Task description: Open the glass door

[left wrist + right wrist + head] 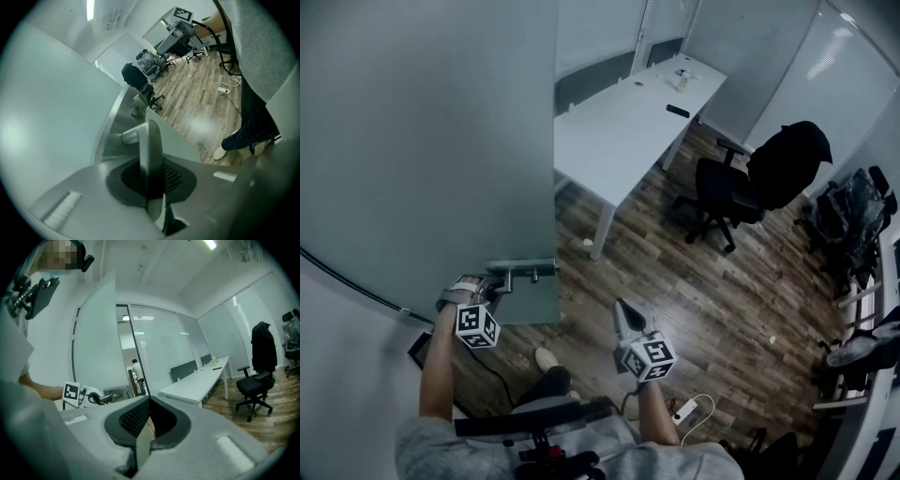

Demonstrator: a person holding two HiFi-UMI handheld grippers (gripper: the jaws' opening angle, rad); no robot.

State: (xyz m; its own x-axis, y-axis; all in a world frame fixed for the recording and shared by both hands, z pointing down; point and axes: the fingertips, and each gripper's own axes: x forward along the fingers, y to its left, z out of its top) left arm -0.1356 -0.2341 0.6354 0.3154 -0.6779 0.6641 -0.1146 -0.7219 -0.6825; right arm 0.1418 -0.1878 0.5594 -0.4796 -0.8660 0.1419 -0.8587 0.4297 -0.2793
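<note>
The left tool [490,285] clamps the handle [149,140] between its jaws, the glass door [431,141] already seems swung open, the right tool [625,319] beside it is closed on nothing, and probably only letting go remains

Dark wood-plank floor [675,291] throughout. Far side: long white desk [619,131] set against frosted glass partitions [750,56]. Right of desk, black office chair [724,183] with dark jacket [789,159] over its back. More chairs [855,216] crowded at far right. Near, white power strip [686,410] on floor. Overhead, ceiling strip light [209,243].
</note>
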